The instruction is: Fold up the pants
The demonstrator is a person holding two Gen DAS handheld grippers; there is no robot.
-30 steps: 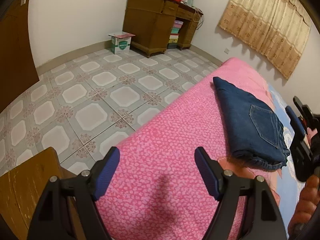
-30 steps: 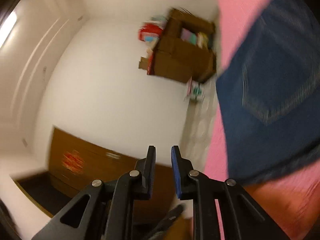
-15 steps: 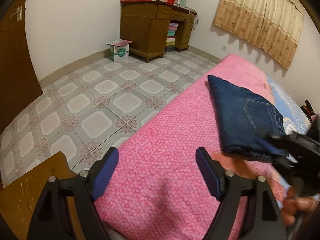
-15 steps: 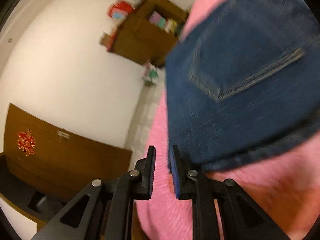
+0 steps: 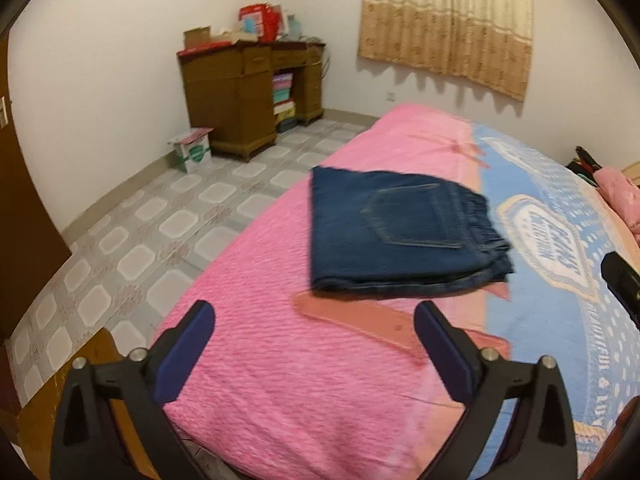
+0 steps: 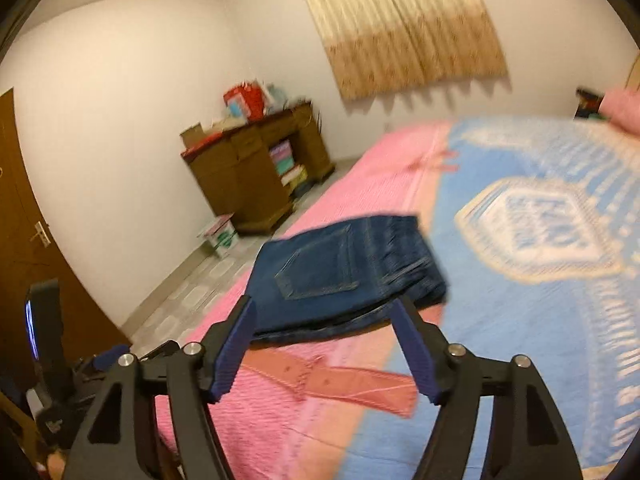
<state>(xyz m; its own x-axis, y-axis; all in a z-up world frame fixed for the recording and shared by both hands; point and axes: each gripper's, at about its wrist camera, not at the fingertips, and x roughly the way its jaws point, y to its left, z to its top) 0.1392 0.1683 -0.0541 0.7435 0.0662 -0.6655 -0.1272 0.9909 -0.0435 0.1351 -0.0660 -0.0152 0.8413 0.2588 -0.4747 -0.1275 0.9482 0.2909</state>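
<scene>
Left wrist view: the left claw (image 5: 314, 344) is spread wide with nothing between its blue pads, over the near end of the bed (image 5: 280, 380). The folded jeans (image 5: 396, 240) lie flat further up the bed, back pocket up, well apart from the claw. They straddle the line where the pink bedspread (image 5: 260, 320) meets the blue blanket (image 5: 560, 340), and their left edge runs near the bed's side edge. A salmon fabric strip (image 5: 360, 316) lies between jeans and claw. Pink cover around the jeans is bare. Left of the bed is tiled floor (image 5: 140, 240), with a wooden desk (image 5: 248, 96) and a small cardboard box (image 5: 192, 150) by the far wall, and a beige curtain (image 5: 448, 20) above.

Right wrist view: the right claw (image 6: 322, 350) is likewise wide apart and holds nothing. It sits just short of the jeans (image 6: 344, 276); the near folded edge shows between the pads, though the blur hides whether they touch. The fabric strip (image 6: 340, 380) crosses below the claw. Blue blanket (image 6: 540, 260) fills the right side. A brown door (image 6: 24, 240) stands at left, and the left claw's black body (image 6: 52, 360) shows low at left.
</scene>
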